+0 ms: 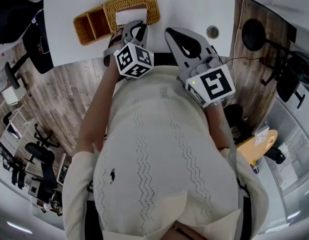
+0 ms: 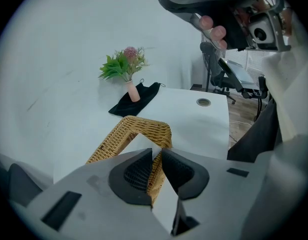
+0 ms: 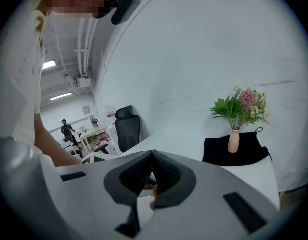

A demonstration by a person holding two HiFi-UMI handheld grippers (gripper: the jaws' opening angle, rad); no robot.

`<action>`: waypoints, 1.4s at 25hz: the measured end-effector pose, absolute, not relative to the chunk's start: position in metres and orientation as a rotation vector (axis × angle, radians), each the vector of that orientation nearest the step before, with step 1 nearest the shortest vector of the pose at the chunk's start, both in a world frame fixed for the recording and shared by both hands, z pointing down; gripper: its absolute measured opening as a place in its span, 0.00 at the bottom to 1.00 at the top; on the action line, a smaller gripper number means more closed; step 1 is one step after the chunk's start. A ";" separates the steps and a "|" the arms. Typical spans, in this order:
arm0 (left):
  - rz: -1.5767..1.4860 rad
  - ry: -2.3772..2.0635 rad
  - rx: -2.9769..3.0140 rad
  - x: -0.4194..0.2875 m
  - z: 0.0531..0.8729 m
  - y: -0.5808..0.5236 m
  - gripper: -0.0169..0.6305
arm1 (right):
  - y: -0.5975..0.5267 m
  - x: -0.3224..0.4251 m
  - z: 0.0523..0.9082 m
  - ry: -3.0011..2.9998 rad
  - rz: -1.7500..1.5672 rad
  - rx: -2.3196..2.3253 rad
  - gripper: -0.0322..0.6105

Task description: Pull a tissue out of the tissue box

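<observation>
A woven wicker tissue box [image 1: 139, 4] lies on the white table [image 1: 194, 9], with a white tissue [image 1: 129, 16] showing at its top opening. My left gripper [image 1: 134, 28] is at the box's near side. In the left gripper view, the left gripper [image 2: 157, 156] is shut on the tissue [image 2: 144, 145], whose white sheet runs up between the pads in front of the wicker box [image 2: 139, 129]. My right gripper [image 1: 169, 33] hovers over the table's near edge, to the right of the box. It is shut with nothing in it, as the right gripper view shows [image 3: 153, 156].
The wicker box has small open compartments [image 1: 91, 26] at its left end. A pink vase of flowers [image 2: 129, 86] stands on a black cloth [image 2: 139, 99] at the back. A round cable hole [image 1: 212, 32] sits to the right. Office chairs [image 1: 34, 44] flank the table on a wood floor.
</observation>
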State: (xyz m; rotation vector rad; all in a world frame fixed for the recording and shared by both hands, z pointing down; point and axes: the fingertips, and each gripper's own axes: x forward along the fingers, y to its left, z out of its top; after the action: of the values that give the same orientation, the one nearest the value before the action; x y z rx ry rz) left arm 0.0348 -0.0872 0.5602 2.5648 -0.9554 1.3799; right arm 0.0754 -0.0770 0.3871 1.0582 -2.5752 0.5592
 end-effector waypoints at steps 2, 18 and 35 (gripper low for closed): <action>1.367 -0.929 2.556 0.035 0.560 -0.086 0.12 | -0.076 0.075 0.387 -2.576 0.557 1.058 0.05; 1.265 -0.926 2.534 0.036 0.549 -0.086 0.05 | -0.081 0.069 0.384 -2.580 0.539 1.042 0.05; 1.197 -1.046 2.531 0.031 0.524 -0.100 0.05 | -0.087 0.068 0.385 -2.589 0.533 1.032 0.05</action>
State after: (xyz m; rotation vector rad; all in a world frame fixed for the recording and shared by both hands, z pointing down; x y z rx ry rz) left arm 0.0308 -0.0998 0.5245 2.5306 -1.0457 1.1970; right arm 0.0678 -0.0872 0.3855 1.0323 -2.5891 0.5331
